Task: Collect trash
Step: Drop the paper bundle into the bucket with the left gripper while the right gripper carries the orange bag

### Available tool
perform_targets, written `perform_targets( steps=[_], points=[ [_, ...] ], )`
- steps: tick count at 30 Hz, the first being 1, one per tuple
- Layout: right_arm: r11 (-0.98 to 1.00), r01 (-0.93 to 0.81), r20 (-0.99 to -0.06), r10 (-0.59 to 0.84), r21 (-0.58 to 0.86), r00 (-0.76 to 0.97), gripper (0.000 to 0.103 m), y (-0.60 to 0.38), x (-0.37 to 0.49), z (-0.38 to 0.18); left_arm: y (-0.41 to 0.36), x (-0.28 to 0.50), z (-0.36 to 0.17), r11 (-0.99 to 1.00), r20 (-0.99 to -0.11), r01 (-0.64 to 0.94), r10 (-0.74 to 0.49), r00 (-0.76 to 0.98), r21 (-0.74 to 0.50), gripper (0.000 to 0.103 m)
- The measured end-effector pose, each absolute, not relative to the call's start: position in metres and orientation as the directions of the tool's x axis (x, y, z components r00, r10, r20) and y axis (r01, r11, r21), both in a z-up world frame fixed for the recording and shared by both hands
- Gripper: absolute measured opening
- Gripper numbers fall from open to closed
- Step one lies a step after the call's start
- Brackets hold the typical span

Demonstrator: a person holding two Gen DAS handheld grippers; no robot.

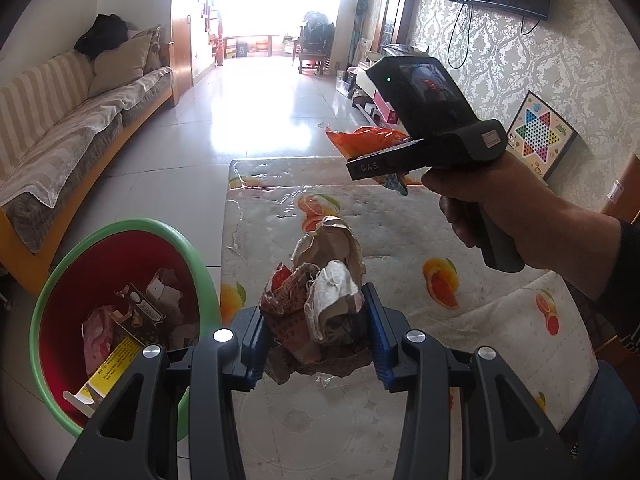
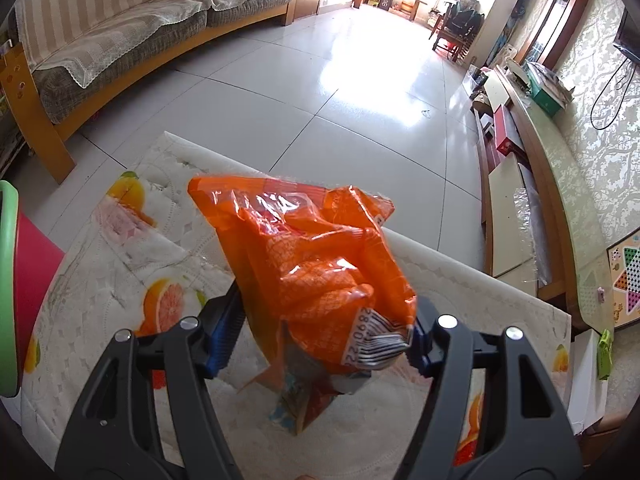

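Crumpled paper wad [image 1: 320, 304] is pinched in left tool [image 1: 316, 336] above the counter [image 1: 400, 240], beside red bin [image 1: 100, 264]. Orange wrapper [image 2: 320, 264] is gripped by right tool [image 2: 324, 332], held above the counter.

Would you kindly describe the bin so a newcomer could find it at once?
Start at the table with the fruit-print cloth. On the floor at its edge, toward the sofa, stands the bin. It is the only round tub there: red inside, green rim, boxes and wrappers already in it.
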State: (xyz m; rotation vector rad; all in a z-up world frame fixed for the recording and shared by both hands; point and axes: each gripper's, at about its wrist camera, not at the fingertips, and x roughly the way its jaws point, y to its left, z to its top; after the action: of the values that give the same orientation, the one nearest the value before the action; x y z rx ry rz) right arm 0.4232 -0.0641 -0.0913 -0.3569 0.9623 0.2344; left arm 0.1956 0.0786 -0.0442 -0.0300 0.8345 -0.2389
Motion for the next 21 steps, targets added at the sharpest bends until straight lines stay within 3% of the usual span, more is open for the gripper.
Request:
perform_targets(
  steps=[8,21],
  points=[
    [0.943,-0.312,-0.77,0.112,-0.117,0.628,0.065,-0.102,0.337,-0.039,0.066,0.18,-0.033,0.973,-0.718,0.211,-0.21,0.663,-0.09,0.039],
    [0.981,-0.191,-0.707,0.121,-0.021,0.697,0.065,-0.18,0.194,0.02,0.075,0.15,-0.016,0.984,-0.693,0.156,-0.169,0.701,-0.082,0.039]
  ],
)
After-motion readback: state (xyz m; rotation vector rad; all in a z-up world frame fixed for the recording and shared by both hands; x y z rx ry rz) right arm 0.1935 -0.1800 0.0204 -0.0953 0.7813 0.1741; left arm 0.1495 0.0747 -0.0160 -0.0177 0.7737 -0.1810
